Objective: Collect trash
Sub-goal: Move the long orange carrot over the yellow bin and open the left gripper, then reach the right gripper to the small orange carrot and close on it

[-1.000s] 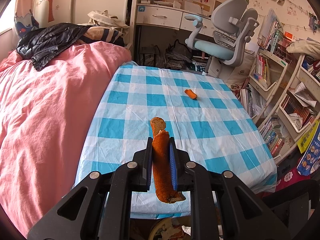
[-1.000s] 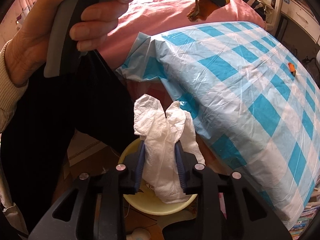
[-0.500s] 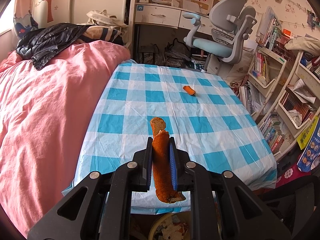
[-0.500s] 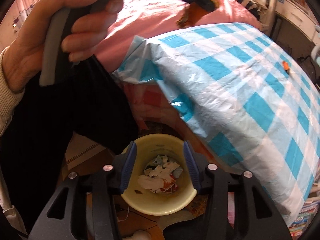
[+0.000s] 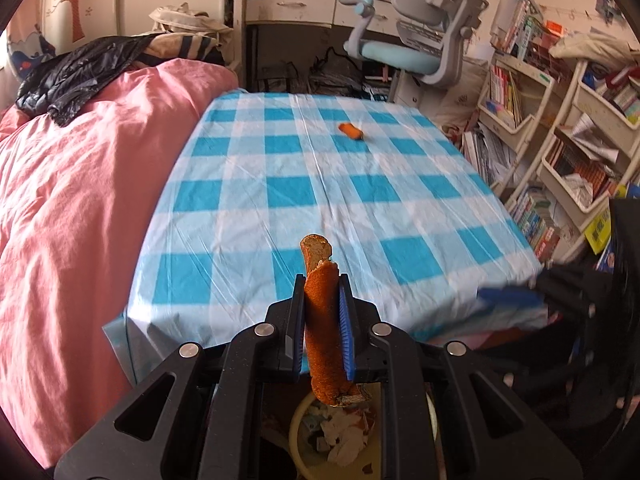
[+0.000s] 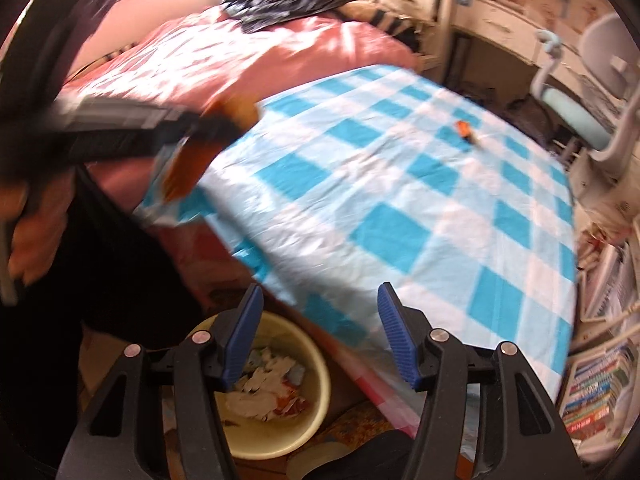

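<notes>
Right wrist view is motion-blurred: the left hand-held gripper (image 6: 224,120) shows only as a dark smear at upper left, with an orange blotch at its tip, and the hand (image 6: 28,236) holding it is cut off by the frame edge. Left wrist view is sharper. There the left hand-held gripper (image 5: 323,316) is clenched on a long strip of orange peel (image 5: 322,320), held upright, pale inner side showing at the top. The yellow bin (image 5: 298,428) sits below it, mostly hidden behind the gripper body (only crumpled paper and scraps visible inside).

Right wrist view shows that bin (image 6: 316,380) more fully, on the floor just beside the counter (image 6: 400,208) edge, trash already in it. The right hand-held gripper (image 6: 320,336) is released, jaws opening, nothing between them.

One small orange scrap (image 5: 351,130) lies on the far part of the checked cloth. Pink bed (image 5: 72,200) left, office chair (image 5: 420,48) beyond, bookshelves (image 5: 560,152) right.
</notes>
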`<state>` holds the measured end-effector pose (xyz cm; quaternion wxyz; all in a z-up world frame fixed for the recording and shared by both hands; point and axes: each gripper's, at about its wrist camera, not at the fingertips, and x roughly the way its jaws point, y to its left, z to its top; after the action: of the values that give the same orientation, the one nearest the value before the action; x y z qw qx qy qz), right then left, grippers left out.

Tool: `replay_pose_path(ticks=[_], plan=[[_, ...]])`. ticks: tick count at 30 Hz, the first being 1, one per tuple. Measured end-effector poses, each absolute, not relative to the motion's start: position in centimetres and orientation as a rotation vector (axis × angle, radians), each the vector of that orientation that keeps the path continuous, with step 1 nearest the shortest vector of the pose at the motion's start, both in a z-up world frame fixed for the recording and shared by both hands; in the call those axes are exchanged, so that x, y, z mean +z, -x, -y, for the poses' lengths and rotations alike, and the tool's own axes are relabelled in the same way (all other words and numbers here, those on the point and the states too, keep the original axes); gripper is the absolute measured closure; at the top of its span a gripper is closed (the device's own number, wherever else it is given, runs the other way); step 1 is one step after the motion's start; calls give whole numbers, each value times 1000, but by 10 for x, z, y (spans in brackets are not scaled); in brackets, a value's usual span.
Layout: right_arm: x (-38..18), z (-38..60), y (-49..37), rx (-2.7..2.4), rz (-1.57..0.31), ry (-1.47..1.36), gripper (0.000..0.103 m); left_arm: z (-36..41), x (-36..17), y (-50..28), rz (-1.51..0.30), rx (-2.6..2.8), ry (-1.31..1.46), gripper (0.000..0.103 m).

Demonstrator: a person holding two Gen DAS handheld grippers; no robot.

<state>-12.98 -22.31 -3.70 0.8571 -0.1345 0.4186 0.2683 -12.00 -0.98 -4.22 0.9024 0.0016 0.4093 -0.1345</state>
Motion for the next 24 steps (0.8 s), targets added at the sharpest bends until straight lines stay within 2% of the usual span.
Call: replay_pose_path(ticks=[5,6,7,9,24], plan=[[-33,235,123,500,-858,231,38,15,-53,138,-907,-316,-22,85],[-32,237,122,492,-857,222,38,15,-53,140,-904,-312,-24,77],[-31,240,122,486,-856,216,38,14,-51,141,-898,-302,-25,64],[-30,242,123,479,-853,211,38,11,-48,142,-877,-274,-12,53],[-31,239,133,479,-839,223,37,-4,-44,140,-843,-210,36,39]])
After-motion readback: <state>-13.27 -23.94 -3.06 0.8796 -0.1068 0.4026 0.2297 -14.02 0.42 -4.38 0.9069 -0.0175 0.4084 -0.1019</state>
